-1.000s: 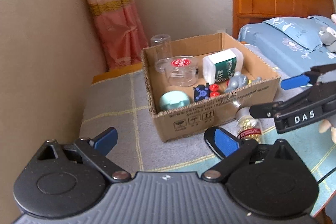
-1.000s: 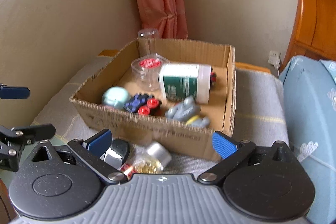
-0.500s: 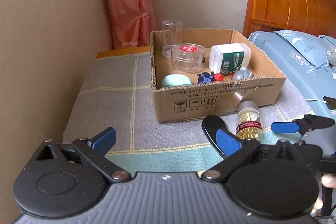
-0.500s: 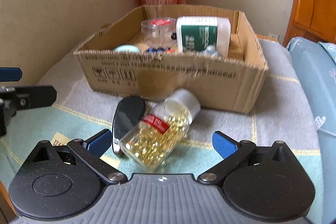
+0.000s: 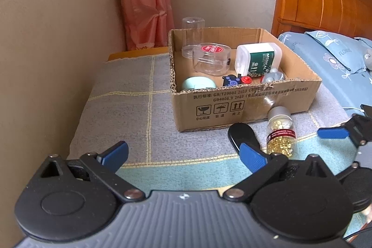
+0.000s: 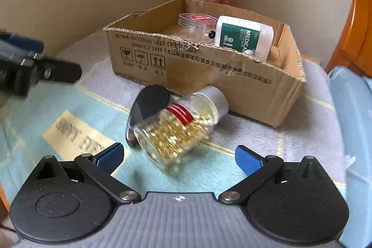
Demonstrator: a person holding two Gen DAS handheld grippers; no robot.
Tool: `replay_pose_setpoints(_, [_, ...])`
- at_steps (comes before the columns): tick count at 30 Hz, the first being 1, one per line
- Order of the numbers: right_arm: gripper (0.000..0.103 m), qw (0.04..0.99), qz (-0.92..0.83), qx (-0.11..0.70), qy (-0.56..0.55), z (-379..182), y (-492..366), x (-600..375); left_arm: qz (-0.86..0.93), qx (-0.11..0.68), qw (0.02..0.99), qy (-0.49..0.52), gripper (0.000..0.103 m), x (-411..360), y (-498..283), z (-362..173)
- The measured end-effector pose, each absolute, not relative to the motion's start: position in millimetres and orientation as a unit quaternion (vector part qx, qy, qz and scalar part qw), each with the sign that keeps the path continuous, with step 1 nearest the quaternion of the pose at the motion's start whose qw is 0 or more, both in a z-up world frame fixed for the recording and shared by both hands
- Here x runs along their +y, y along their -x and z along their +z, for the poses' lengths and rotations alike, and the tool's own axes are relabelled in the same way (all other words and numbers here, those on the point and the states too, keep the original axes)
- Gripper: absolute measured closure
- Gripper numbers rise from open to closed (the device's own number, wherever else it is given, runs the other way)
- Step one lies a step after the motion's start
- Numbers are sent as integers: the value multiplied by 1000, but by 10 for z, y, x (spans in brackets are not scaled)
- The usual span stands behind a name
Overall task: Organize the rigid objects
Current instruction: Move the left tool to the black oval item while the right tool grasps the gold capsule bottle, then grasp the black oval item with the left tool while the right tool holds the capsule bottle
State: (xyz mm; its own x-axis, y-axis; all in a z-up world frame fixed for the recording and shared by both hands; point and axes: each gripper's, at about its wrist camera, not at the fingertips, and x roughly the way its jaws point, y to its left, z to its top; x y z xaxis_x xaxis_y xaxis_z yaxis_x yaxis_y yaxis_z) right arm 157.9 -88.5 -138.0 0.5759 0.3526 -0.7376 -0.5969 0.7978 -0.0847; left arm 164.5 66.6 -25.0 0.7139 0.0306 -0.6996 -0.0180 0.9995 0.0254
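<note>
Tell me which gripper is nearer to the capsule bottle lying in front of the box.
Right. The right gripper is open just short of the capsule bottle, which lies ahead between its fingers. The left gripper, also open, is farther off, to the bottle's left.

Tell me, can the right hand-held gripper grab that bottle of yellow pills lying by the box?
Probably yes. The right hand-held gripper is open and the pill bottle lies just ahead of its fingers with nothing between. The black oval thing touches the bottle's far side only.
</note>
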Motion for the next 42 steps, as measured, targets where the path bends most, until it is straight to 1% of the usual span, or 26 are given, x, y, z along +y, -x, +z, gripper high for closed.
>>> replay_pose_setpoints(5, [0, 871, 274, 337, 229, -1378, -1569, -975, 6, 386, 922, 0, 2, 657, -1687, -320])
replay_pose_setpoints(14, [0, 850, 331, 309, 269, -1423, -1774, -812, 10, 392, 920, 10, 2, 730, -1726, -355])
replay_pose_setpoints(21, [0, 842, 359, 308, 259, -1436, -1917, -722, -1, 395, 918, 10, 2, 694, -1758, -386])
replay_pose_setpoints(26, [6, 843, 362, 308, 252, -1443, -1896, -723, -7, 399, 917, 6, 2, 642, -1785, -412])
replay_pose_setpoints(37, [6, 878, 276, 337, 200, -1437, -1675, -1012, -26, 422, 906, -3, 2, 470, -1890, -592])
replay_pose_setpoints(42, [6, 891, 248, 347, 154, -1443, -1538, -1167, -51, 438, 897, -24, 2, 327, -1989, -752])
